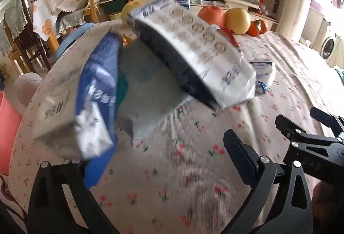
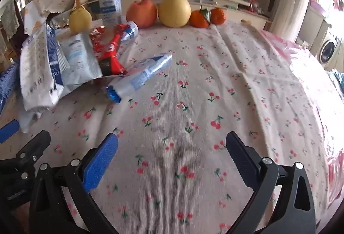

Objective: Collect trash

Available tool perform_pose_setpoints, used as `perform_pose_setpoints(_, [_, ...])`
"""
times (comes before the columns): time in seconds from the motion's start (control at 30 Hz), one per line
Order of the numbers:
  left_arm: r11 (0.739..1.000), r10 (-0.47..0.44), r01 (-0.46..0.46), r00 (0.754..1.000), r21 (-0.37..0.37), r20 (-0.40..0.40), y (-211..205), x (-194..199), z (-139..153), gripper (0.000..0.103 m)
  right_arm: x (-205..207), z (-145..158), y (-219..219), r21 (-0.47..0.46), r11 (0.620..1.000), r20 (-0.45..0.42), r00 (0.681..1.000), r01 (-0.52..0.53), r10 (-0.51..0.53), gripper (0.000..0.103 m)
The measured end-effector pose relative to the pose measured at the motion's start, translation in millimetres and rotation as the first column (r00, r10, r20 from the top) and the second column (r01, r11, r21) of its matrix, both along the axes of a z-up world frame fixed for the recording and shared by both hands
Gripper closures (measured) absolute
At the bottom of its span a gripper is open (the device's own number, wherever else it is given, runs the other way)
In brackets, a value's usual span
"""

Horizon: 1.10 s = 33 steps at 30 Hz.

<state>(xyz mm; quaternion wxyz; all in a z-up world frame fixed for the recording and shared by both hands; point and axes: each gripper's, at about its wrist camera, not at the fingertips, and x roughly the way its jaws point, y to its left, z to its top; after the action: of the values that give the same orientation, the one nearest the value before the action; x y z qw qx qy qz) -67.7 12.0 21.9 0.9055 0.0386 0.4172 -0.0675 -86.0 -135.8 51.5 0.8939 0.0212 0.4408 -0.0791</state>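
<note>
Both grippers, left [image 1: 133, 148] and right [image 2: 172, 154], are gaping empty, risking nudging the bottle [image 2: 137, 78] rolling toward the fruit [image 2: 174, 11].

Cherry-print tablecloth [image 2: 193, 87] — red wrapper [image 2: 109, 51], orange tangerines [image 2: 198, 18].

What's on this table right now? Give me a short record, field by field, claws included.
surface: cherry-print tablecloth
trash pile: white and blue wrappers, red wrapper, crushed plastic bottle, all at the left
fruit: orange-pink fruit, yellow fruit, tangerines along the far edge
standing: white bottle
left claw: open, holding nothing
right claw: open, empty
</note>
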Motion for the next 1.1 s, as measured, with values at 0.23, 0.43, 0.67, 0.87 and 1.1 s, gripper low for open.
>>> perform_pose_setpoints(0.23, [0.999, -0.04, 0.04, 0.998, -0.002, 0.04, 23.6, -38.1, 28.2, 0.003, -36.2, 17.3, 5.0, 0.0, 1.0, 0.066, 0.998, -0.024, 0.024, 0.004])
perform_pose_setpoints(0.43, [0.999, -0.033, 0.036, 0.996, -0.033, 0.079, 47.3, -61.8, 50.9, 0.003, -75.7, 34.0, 19.3, 0.0, 1.0, 0.147, 0.989, -0.021, 0.021, 0.004])
perform_pose_setpoints(0.67, [0.999, -0.038, 0.042, 0.988, -0.023, 0.148, 65.2, -90.9, 77.2, 0.003, -124.9, 58.8, 41.2, -0.062, 0.998, 0.257, 0.965, -0.031, 0.046, 0.004])
perform_pose_setpoints(0.87, [1.0, -0.029, 0.028, 0.973, 0.008, 0.228, 78.0, -116.8, 101.1, 0.003, -151.4, 72.0, 56.6, -0.093, 0.995, 0.324, 0.943, -0.042, 0.07, 0.004])
perform_pose_setpoints(1.1, [0.997, -0.047, 0.028, 0.952, 0.065, 0.302, 81.7, -140.1, 120.4, 0.003, -169.7, 82.6, 69.4, -0.085, 0.995, 0.384, 0.919, -0.058, 0.086, 0.004])
